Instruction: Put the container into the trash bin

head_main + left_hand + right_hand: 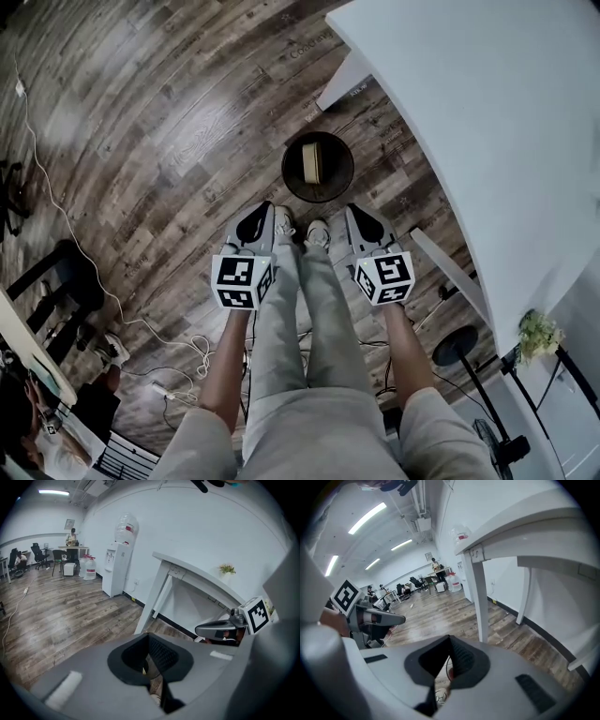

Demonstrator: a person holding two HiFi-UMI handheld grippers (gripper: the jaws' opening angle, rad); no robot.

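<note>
A round black trash bin [289, 174] stands on the wood floor beside the white table. A cream box-shaped container [312, 161] lies inside it. My left gripper [263, 210] and right gripper [356, 212] hang side by side on the near side of the bin and apart from it, with my shoes between them. Both are shut with nothing between the jaws. In the left gripper view the left gripper [149, 641] shows its jaws meeting, with the right gripper [220, 630] off to one side. The right gripper view shows the right gripper [450, 641] shut too.
A white table [487, 122] with a slanted leg [342, 82] fills the upper right. A white cable [56, 202] runs across the floor at left. A black stand base [457, 345] and a small plant [536, 333] sit at right. A water dispenser [117, 566] stands by the wall.
</note>
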